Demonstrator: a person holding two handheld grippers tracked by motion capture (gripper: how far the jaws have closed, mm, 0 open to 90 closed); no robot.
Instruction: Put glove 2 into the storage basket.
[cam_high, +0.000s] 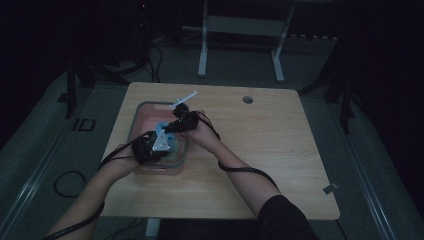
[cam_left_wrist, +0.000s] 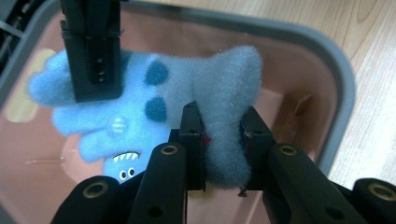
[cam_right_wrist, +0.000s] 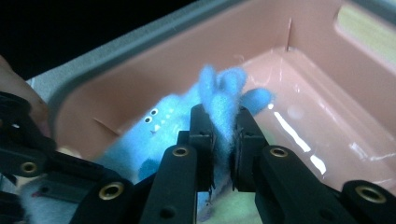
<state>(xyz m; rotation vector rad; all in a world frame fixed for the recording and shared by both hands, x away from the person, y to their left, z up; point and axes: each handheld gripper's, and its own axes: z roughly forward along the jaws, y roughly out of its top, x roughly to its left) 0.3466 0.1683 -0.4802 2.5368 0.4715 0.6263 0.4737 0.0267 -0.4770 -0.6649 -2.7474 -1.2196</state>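
The blue fuzzy toy (cam_left_wrist: 140, 107) could get pulled too hard, because two claws hold it at once. If the hands move apart, the soft fluff might stretch or slip out of one claw, and then the toy would flop down crooked. It could also catch on the grey rim of the pink bin (cam_left_wrist: 299, 42) if it swings to the side. The left gripper (cam_left_wrist: 223, 135) is squeezed almost closed, and its two black jaws pinch a thick bit of the toy's fluff between them. The right gripper (cam_right_wrist: 223, 133) is squeezed narrow too, and it pinches a thin flap of the toy, maybe an ear or an arm. The toy is inside the pink bin, just over the bottom, with its little eyes and teeth showing. In the high view, both hands meet over the bin, which sits on the left part of the wooden table (cam_high: 260, 150).
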